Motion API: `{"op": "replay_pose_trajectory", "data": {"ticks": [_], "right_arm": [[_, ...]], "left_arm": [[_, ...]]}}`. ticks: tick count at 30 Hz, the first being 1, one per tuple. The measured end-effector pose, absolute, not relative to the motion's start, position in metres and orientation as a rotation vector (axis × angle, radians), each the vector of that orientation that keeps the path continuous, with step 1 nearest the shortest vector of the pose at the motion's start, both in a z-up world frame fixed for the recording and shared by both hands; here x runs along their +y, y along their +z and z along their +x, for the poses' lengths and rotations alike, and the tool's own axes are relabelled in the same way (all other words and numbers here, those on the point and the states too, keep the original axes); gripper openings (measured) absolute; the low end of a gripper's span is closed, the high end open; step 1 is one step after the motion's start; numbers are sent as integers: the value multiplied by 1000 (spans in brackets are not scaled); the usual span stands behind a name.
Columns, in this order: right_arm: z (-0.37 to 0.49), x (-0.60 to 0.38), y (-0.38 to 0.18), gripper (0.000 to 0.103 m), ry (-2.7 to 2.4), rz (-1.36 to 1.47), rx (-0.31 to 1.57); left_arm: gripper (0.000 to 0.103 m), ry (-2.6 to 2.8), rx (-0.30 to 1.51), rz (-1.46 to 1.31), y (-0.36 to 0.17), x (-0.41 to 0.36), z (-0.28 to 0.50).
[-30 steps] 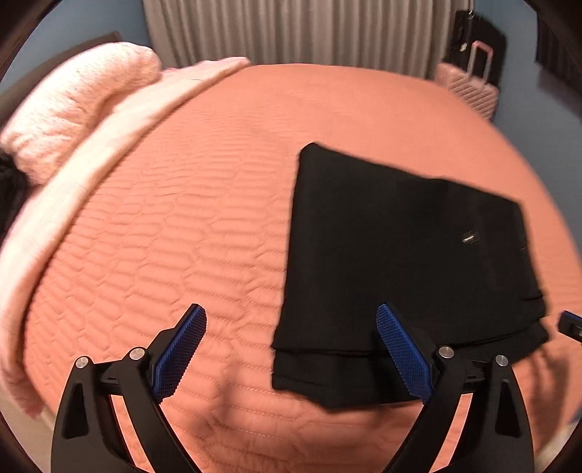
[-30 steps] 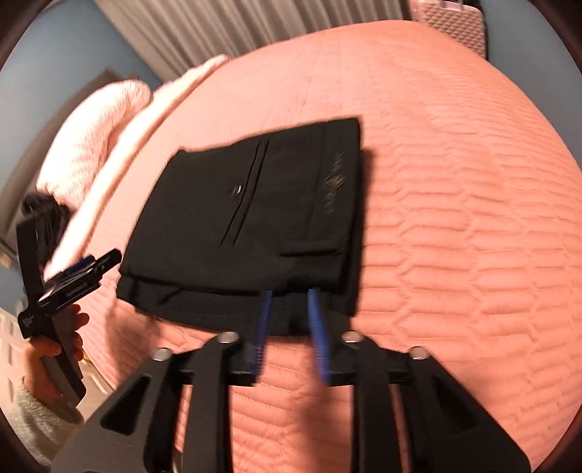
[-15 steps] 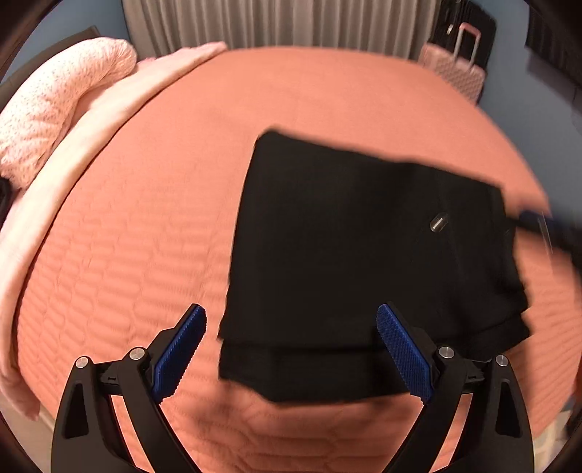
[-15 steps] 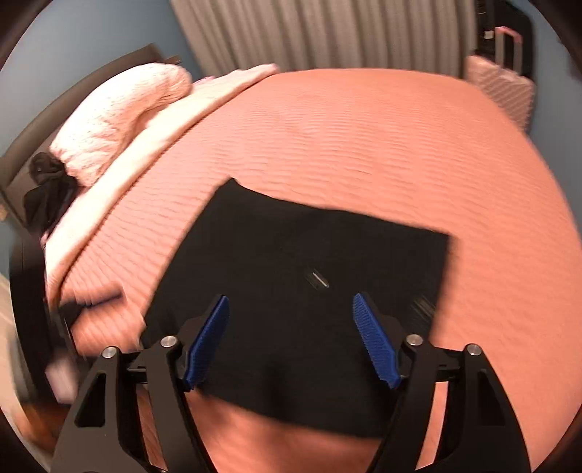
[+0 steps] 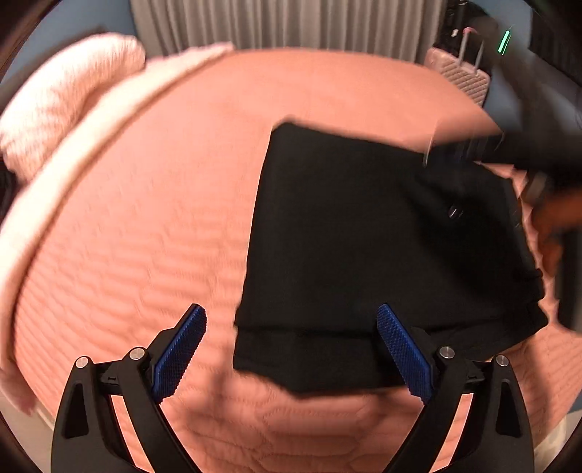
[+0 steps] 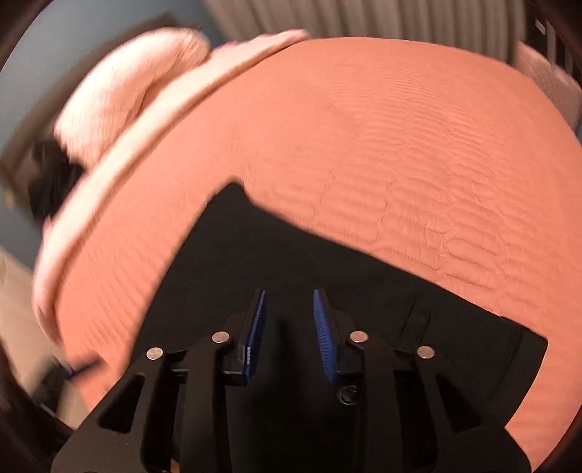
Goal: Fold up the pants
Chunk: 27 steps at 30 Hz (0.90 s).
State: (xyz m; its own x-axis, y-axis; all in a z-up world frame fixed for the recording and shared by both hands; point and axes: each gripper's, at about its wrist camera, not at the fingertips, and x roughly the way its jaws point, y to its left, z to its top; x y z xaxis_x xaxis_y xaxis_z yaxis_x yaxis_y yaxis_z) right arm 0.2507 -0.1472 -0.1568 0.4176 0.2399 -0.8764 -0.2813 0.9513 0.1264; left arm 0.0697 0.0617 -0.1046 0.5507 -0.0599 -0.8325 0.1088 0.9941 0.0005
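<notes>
The black pants [image 5: 382, 247] lie folded into a flat rectangle on the salmon quilted bed [image 5: 163, 236]. My left gripper [image 5: 291, 349] is open and empty, hovering over the near left corner of the pants. The right gripper shows blurred at the right edge of the left wrist view [image 5: 527, 152], above the pants' far right side. In the right wrist view the pants [image 6: 254, 262] fill the lower half. My right gripper [image 6: 289, 327] hovers over them with its blue pads a narrow gap apart and nothing between them.
A pale pink blanket [image 5: 65, 109] and a folded sheet edge lie along the left of the bed. A pink suitcase [image 5: 458, 72] stands by the grey curtain [image 5: 291, 22] at the back right. The bed's near edge is just below my grippers.
The right gripper has narrowed from wide open to a small gap and moved in over the pants. The left gripper stays open and shifted slightly; the pants lie as before.
</notes>
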Motion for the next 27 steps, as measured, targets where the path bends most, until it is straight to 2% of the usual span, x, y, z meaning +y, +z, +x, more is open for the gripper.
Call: {"op": "replay_pose_trajectory", "data": {"ticks": [1,3,4,6,9,13,16,18,20,21,22,24,27], "right_arm": [[249,-164,-162,15,314,0,1085],[227,-212,-147,16,209,160,1022],[215,-227,-140,20,165,179,1001],[170,-265,-127,20,120,228,956],[119,-305,-134,20,49,271,997],[76,-334,-145,20,-11,296,1049],[62,-324,-137,20,6,289,1020],[60,-297,-132,20,51,227,1000],[60,-272,-135,28,78,121,1005],[61,-268,-139,48,62,87,1020],[62,-268,-140,53,53,88,1024],[64,-278,-133,52,72,159,999],[83,-297,-128,65,70,226,998]], "left_arm": [[94,-114,953,64,-93,58,70],[94,-126,919,83,-80,53,72],[94,-134,907,92,-76,51,74],[94,-154,931,88,-81,51,84],[94,-190,1030,-8,-99,50,104],[94,-260,1051,-140,-100,33,96],[94,-229,1050,-55,-104,9,84],[94,-145,1034,121,-112,-12,77],[94,-96,1020,250,-119,-24,68],[94,-100,1016,263,-120,-24,65],[94,-104,1018,260,-120,-22,63],[94,-118,1039,212,-115,-11,65],[94,-78,1026,157,-102,20,76]]}}
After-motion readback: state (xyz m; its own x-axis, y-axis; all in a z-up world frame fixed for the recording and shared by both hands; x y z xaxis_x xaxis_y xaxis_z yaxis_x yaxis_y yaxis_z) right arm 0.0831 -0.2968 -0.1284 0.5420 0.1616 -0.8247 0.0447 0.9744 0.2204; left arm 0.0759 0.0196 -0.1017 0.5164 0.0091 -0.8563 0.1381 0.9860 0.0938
